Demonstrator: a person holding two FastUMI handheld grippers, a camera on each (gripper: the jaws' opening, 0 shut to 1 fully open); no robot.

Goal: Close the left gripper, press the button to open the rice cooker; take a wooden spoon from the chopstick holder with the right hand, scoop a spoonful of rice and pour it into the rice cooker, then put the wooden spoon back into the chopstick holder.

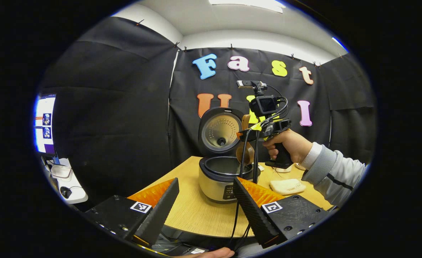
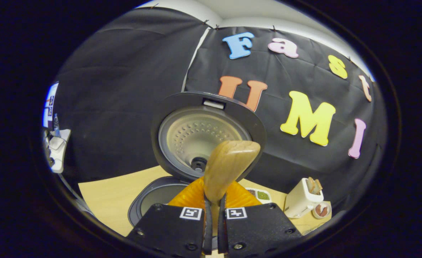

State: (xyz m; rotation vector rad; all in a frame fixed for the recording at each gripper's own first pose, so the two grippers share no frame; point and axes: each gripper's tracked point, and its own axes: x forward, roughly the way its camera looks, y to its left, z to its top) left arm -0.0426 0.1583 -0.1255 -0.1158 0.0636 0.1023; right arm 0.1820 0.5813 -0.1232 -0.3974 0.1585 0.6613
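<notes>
Wood fills the narrow gap between my right claw's (image 2: 212, 215) fingers: they are drawn almost together and press on the wooden spoon (image 2: 228, 168) from both sides. In the right gripper view the spoon rises straight out of that grip, its broad rounded end tilted up in front of the rice cooker's (image 2: 153, 195) raised lid. The wood is pale honey-brown with a soft grain, smooth and a little glossy. I cannot tell whether any rice lies on it.

Seen from the left gripper view, my right claw (image 1: 245, 135) hangs above the cooker (image 1: 219, 179), just over its right rim, and the spoon (image 1: 245, 152) hangs down from it toward the open pot. My hand (image 1: 287, 145) grips the handle to the right of the cooker, a pale grey sleeve behind it.

My left claw (image 1: 205, 211) stands wide apart, holding nothing, on the near side of the cooker and well short of it.

The cooker itself is cream-bodied with a dark rim; its lid stands upright, showing a dimpled metal inner plate. It sits on a light wooden table (image 1: 193, 211). To the right of the cooker, in the right gripper view, are a small divided dish (image 2: 259, 194) and a cream toaster (image 2: 304, 199).
</notes>
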